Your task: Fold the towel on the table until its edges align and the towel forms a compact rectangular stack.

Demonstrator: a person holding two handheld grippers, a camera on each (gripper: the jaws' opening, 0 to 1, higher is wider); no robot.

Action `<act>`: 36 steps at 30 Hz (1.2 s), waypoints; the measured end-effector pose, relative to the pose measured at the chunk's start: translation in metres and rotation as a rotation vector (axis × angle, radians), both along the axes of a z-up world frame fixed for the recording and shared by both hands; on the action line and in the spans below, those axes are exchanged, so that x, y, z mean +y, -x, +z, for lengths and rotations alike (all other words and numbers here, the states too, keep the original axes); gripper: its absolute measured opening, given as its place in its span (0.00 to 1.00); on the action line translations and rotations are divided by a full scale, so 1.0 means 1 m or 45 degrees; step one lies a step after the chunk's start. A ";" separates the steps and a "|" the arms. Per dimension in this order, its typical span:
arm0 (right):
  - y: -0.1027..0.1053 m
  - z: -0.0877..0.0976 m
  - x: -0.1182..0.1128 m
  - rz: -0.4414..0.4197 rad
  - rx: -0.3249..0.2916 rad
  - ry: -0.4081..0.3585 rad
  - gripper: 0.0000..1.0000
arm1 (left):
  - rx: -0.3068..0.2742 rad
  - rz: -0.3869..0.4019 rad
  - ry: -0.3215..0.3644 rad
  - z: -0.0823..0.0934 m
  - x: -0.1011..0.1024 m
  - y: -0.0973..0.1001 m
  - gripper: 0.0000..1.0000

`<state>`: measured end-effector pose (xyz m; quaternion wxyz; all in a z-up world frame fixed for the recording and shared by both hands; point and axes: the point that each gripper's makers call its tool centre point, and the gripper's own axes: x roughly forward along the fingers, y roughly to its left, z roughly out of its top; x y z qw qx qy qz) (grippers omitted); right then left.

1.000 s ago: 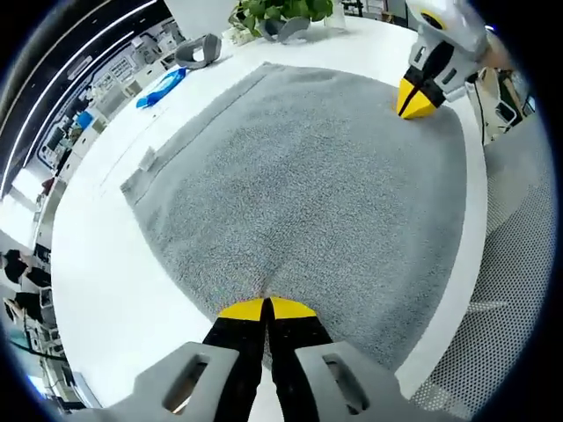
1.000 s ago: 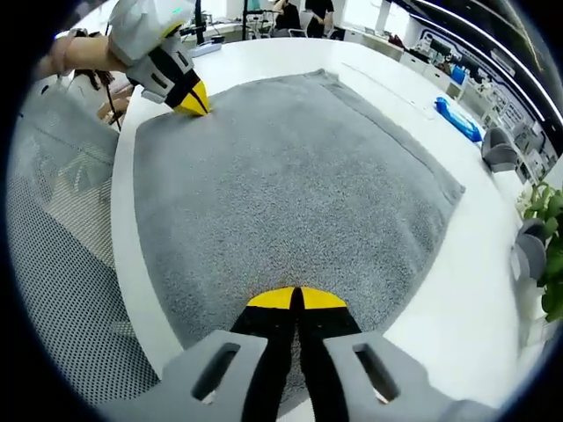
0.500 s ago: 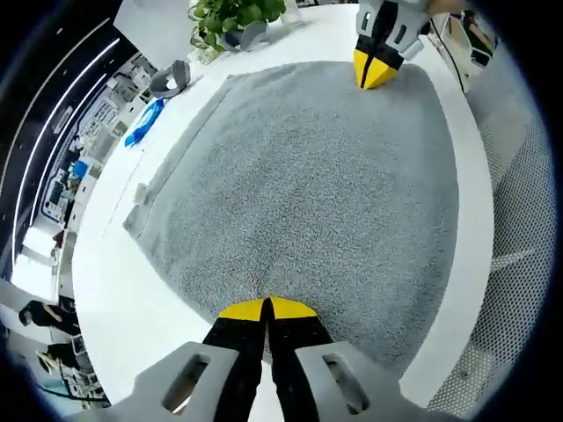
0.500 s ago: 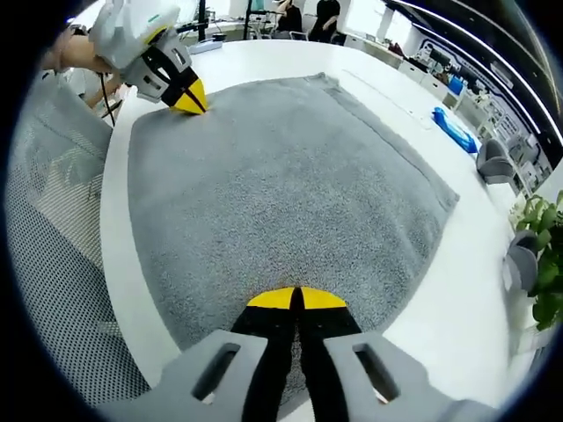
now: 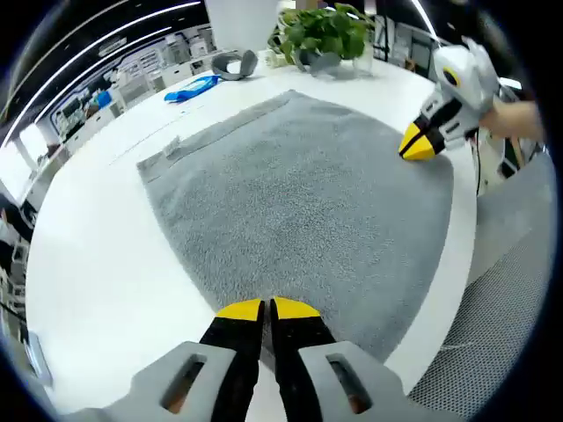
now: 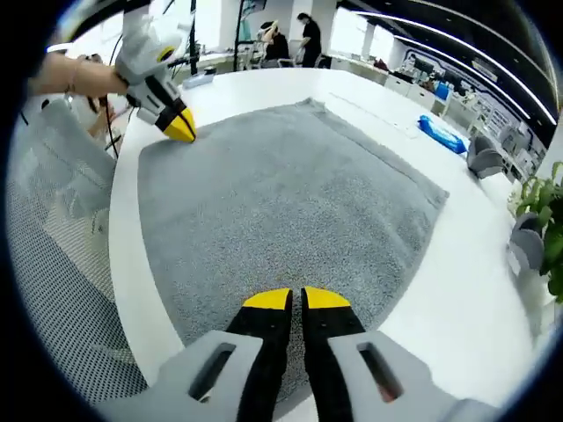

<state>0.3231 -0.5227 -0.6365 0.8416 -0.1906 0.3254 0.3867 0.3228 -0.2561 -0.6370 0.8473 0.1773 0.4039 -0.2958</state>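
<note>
Barely begun: the grey towel [image 5: 299, 193] lies spread flat in one layer across the white table [image 5: 97, 264], no fold made yet.

From my remote seat, my left gripper [image 5: 266, 309] sits at the towel's near corner at lower centre of the left gripper view, jaws slightly parted, though whether cloth lies between them I cannot tell. My right gripper [image 6: 296, 299] stands likewise at its corner in the right gripper view, a narrow gap showing. Each appears in the other's view at the towel's far corner. Every fold remains, I judge. A potted plant [image 5: 321, 31] sits at upper centre.
</note>
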 end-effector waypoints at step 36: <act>0.078 -0.020 -0.044 0.140 0.096 0.156 0.00 | -0.026 -0.832 -0.302 -0.020 -0.013 0.082 0.05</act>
